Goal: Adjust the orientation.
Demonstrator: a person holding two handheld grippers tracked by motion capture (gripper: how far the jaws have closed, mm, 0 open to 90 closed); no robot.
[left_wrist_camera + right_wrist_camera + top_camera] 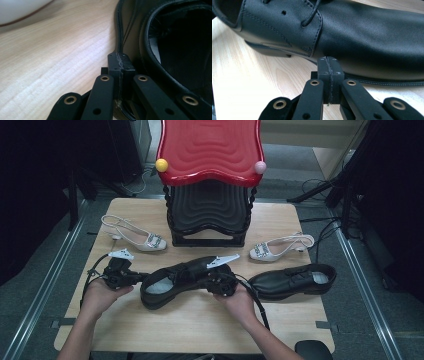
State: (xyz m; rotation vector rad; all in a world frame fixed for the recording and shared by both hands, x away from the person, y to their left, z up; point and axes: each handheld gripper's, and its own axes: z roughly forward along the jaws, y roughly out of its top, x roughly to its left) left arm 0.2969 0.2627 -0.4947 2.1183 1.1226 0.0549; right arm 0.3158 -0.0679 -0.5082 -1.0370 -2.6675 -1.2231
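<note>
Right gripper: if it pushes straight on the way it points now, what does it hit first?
Most likely the black lace-up shoe. In the right gripper view the shut right gripper points at the shoe's side, low down near the sole's edge, with the shoe close ahead. Whether the tips already touch it is hard to tell.

On my table I count two black leather lace-up shoes, two white slingback heels with jewelled buckles, one red-topped black tiered stand, one yellow ball and one pink ball.
</note>
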